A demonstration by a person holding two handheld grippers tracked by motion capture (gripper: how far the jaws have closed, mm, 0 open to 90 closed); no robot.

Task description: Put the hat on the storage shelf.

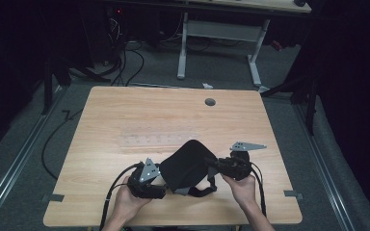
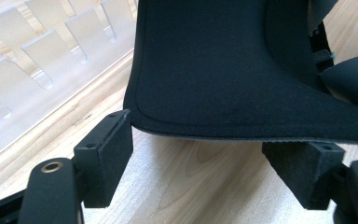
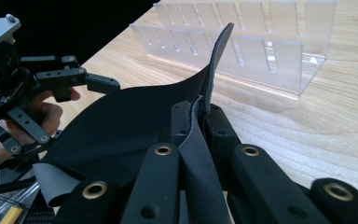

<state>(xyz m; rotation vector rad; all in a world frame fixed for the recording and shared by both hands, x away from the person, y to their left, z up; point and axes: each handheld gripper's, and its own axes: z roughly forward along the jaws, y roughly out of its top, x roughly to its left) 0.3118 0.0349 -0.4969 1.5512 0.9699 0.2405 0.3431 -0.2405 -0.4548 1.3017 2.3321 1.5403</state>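
My right gripper (image 3: pixel 200 116) has its jaws pinched on the edge of the black fabric piece (image 1: pixel 189 166) — the thin flap stands up between the pads. The left gripper (image 2: pixel 214 158) sits with jaws spread, the fabric's stitched hem just ahead of them, not pressed. The piece is at the near middle of the bench (image 1: pixel 125 106), between my hands, the clear slotted rack (image 3: pixel 261 42) just beyond.

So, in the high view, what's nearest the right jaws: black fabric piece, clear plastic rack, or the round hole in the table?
1. Black fabric piece, clamped in the right jaws.
2. Clear plastic rack, beyond, mid-table.
3. Round hole, near the far edge.
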